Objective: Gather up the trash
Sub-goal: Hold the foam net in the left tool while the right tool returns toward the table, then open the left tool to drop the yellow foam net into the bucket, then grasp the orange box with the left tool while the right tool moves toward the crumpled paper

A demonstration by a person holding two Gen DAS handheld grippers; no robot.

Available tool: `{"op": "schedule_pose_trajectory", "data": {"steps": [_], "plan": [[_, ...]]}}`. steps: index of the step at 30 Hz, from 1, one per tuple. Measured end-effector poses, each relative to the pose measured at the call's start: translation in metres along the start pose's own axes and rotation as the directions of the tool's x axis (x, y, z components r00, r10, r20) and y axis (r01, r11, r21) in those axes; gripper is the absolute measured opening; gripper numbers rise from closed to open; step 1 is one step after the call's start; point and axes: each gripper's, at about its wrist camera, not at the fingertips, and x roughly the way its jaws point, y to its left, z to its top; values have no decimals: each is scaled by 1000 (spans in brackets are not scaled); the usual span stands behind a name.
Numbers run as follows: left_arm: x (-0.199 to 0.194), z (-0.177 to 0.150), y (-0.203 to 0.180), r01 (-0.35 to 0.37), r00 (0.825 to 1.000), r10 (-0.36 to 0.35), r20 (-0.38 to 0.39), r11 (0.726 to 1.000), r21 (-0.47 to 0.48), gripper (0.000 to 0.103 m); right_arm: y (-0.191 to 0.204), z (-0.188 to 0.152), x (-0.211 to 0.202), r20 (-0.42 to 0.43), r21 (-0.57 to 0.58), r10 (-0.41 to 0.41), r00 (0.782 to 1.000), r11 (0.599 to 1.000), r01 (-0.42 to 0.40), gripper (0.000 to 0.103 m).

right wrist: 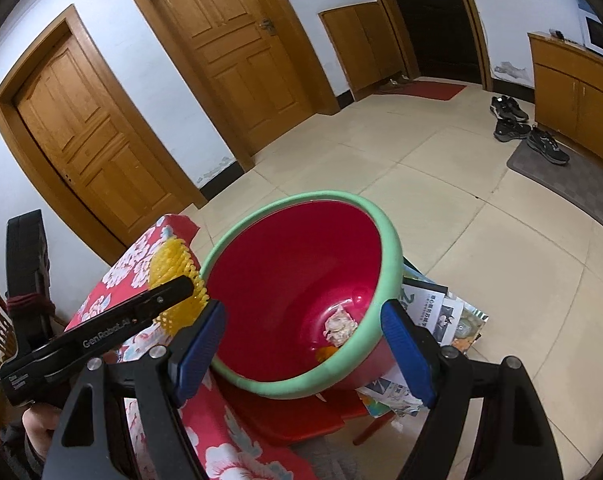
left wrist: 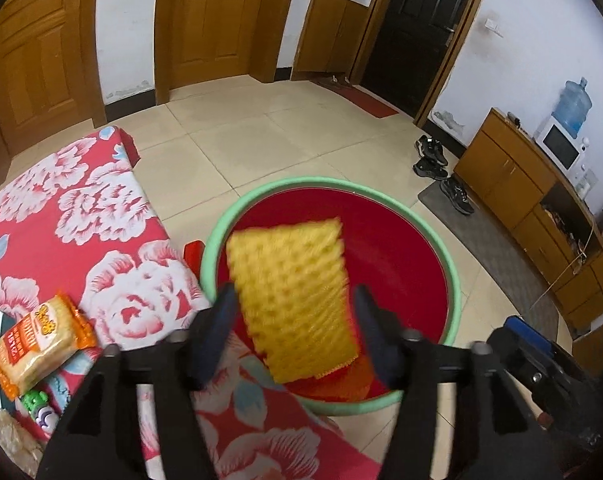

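A yellow foam mesh sleeve [left wrist: 291,296], blurred, hangs over the red plastic basin with a green rim [left wrist: 455,264], between the spread fingers of the left gripper [left wrist: 297,332], neither visibly pressing it. "GenRobot.AI" is printed on that gripper's side. The right gripper [right wrist: 303,348] gapes empty around the basin, where crumpled paper [right wrist: 340,326] lies.

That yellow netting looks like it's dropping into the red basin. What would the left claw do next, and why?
Probably swing back toward the flowered cloth for the orange snack packet. The left claw stands open, the blurred yellow foam netting is loose between its fingers above the red basin, and the packet is still on the cloth.
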Motion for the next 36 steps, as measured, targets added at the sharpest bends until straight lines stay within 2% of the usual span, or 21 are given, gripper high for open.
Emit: {"op": "schedule_pose_trajectory", "data": {"steps": [14,26,36], "plan": [[-10,-7,12,7,1000,-7,0,998,-60,69,1,-1,0,-1,-2,9,1000,1000,-9,81],[-67,-27,45,-83,994,91,56,988,-132,69,24,-4,-6,2,-36,49,999,998,-48,82],[-113,-51,86,-170,979,190,76,962,-212,69,62,-19,-4,-39,-95,110,993,989,-113,83]]}}
